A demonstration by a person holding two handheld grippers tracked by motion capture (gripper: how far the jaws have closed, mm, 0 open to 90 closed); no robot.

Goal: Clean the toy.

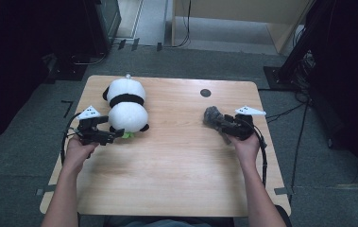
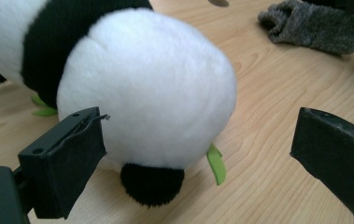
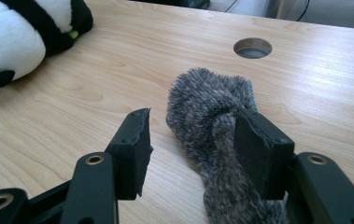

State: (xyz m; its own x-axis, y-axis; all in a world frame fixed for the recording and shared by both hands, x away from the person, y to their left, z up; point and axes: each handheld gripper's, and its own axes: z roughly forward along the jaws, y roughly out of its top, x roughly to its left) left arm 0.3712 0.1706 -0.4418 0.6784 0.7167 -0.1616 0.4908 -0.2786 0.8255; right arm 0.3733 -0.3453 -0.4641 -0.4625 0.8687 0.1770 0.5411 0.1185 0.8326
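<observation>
A wooden table (image 1: 167, 179) with a round hole (image 1: 205, 92) stands on grey carpet (image 1: 21, 142); possibly cables (image 1: 285, 113) beyond.

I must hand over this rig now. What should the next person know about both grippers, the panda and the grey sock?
Left gripper: jaws wide open, holding nothing, right beside the plush panda.
Right gripper: jaws open around the grey sock; one jaw touches it, the other stands apart from it.
Things: panda lies on the wooden table at its left; sock lies on the table at its right.
Done: nothing is gripped or lifted.
Left: probably grasp the panda and the sock.
</observation>
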